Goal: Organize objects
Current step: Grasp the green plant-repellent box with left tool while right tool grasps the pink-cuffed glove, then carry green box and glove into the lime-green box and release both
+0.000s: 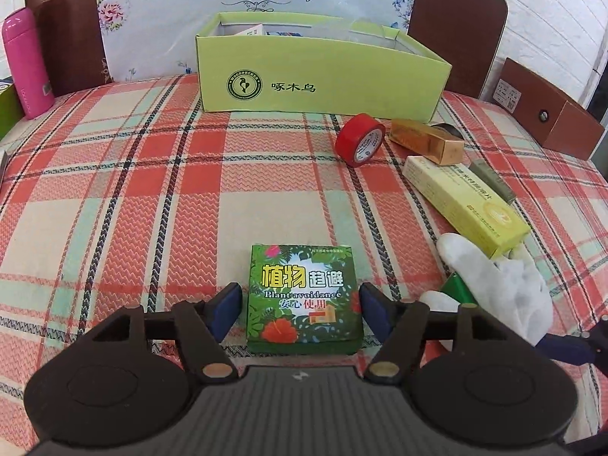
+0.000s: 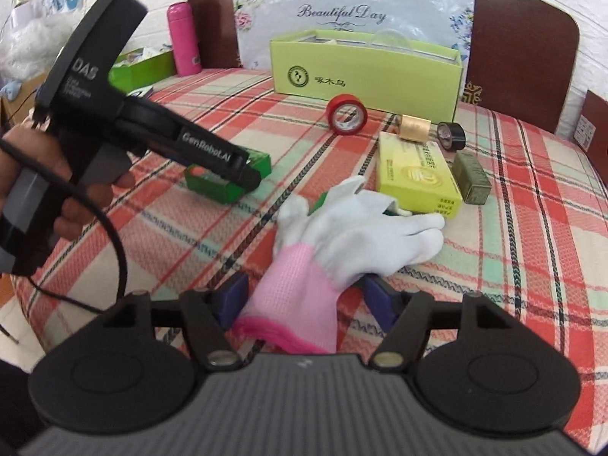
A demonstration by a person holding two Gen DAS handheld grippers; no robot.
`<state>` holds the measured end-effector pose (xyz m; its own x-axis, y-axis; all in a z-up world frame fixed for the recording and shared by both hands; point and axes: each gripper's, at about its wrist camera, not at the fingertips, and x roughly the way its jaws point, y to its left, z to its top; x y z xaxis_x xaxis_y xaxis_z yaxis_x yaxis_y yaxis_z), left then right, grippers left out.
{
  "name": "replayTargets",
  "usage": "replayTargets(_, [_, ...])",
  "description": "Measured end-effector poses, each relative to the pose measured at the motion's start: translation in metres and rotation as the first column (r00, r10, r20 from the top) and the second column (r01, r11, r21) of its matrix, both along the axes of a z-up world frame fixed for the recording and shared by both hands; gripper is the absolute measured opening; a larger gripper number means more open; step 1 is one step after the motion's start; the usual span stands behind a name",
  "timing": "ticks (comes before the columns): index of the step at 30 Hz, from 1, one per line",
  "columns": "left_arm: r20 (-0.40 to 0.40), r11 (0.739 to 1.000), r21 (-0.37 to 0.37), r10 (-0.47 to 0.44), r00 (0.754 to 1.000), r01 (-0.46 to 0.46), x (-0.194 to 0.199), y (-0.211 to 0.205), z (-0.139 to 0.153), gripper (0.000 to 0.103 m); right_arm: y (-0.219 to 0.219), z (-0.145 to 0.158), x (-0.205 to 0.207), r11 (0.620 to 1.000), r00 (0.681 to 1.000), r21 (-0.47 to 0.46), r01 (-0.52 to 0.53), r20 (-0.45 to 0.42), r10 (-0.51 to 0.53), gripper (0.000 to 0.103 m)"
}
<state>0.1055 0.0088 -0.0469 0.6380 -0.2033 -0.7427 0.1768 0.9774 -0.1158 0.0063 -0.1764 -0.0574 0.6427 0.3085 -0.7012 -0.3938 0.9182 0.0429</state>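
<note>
Left wrist view: the left gripper (image 1: 300, 306) is spread around the green box (image 1: 303, 298) at lower centre (bare cloth seen leftward). Right wrist view: the right gripper (image 2: 304, 298) is spread astride the white glove (image 2: 342, 235); the lime carton (image 2: 366, 70) sits at upper centre

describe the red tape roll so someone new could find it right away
Start at the big lime-green box at the back of the plaid tablecloth. Just in front of its right half, the red tape roll stands on its edge, left of a gold box. It is the only red ring there; the other roll is black.
</note>
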Motion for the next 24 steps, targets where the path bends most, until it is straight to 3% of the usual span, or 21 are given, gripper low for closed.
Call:
replayTargets(2, [-0.002,1.0,-0.011,-0.008,1.0,0.008,-0.001,0.0,0.0,0.071,0.001,-0.005,0.004,1.0,1.0,0.007,0.012,-0.014,-0.012,0.065])
replayTargets(7, [0.002,0.999,0.04,0.005,1.0,-0.005,0.001,-0.005,-0.003,0.071,-0.004,-0.007,0.002,0.999,0.999,0.017,0.031,-0.009,-0.03,0.047])
replayTargets(13, [0.006,0.999,0.046,0.012,1.0,-0.012,0.001,-0.006,-0.003,0.07,-0.01,-0.003,0.002,0.998,0.998,0.038,0.056,-0.008,-0.056,0.043])
replayTargets(15, [0.008,0.999,0.047,0.009,1.0,-0.01,0.0,-0.006,-0.002,0.064,-0.011,-0.004,0.002,0.997,0.998,0.047,0.059,-0.017,-0.058,0.016])
replayTargets(24, [0.012,1.0,0.012,-0.017,1.0,0.017,-0.001,-0.005,0.008,0.063,-0.017,0.027,0.002,0.995,0.997,0.092,0.031,0.065,-0.037,0.011])
